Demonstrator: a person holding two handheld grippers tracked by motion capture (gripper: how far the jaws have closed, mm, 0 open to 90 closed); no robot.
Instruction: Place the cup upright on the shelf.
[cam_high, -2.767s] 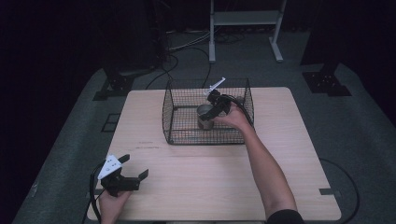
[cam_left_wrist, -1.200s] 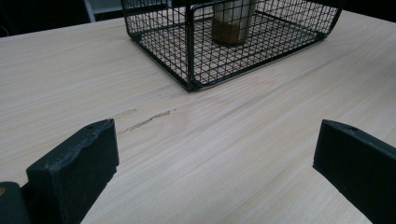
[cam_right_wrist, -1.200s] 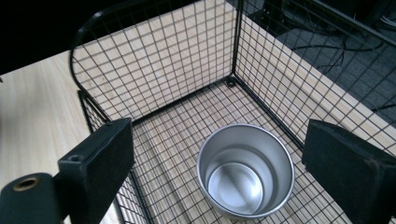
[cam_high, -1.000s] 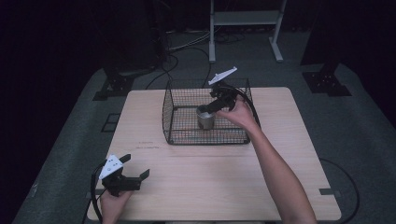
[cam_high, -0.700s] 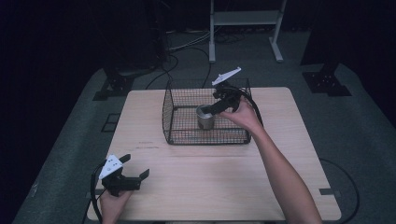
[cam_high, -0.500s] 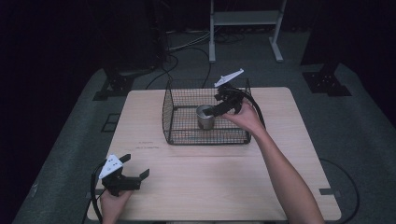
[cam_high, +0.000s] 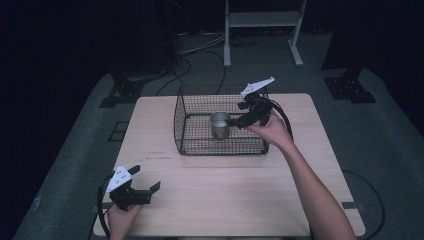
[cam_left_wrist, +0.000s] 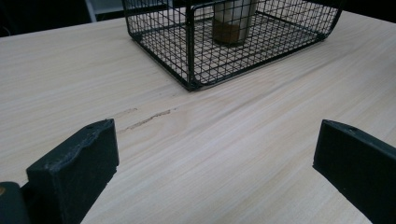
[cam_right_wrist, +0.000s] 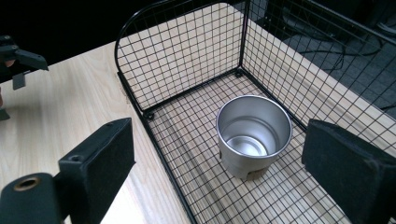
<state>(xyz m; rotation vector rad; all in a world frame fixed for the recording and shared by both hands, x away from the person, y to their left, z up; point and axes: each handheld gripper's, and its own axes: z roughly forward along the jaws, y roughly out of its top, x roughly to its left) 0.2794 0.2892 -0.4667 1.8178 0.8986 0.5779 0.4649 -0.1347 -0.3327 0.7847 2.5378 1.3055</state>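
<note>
A shiny metal cup (cam_high: 219, 124) stands upright and empty inside a black wire basket (cam_high: 190, 135) on the far half of the wooden table; the cup (cam_right_wrist: 252, 134) shows close up in the right gripper view. My right gripper (cam_high: 240, 120) hovers over the basket's right end, just right of the cup, open and holding nothing. My left gripper (cam_high: 145, 181) rests near the table's front left corner, open, with bare wood between its jaws. The left gripper view looks at the basket (cam_left_wrist: 191, 60) and the cup's base (cam_left_wrist: 231, 21) from afar.
The pale wooden table (cam_high: 225, 200) has free room in front of the basket and on both sides. A short dark scratch (cam_left_wrist: 144, 120) marks the wood ahead of my left gripper. Dark floor, cables and a metal stand (cam_high: 260, 30) lie beyond the far edge.
My right gripper let go of the cup, which now stands in the basket, and lifted up and to the right. The left gripper has not moved.
</note>
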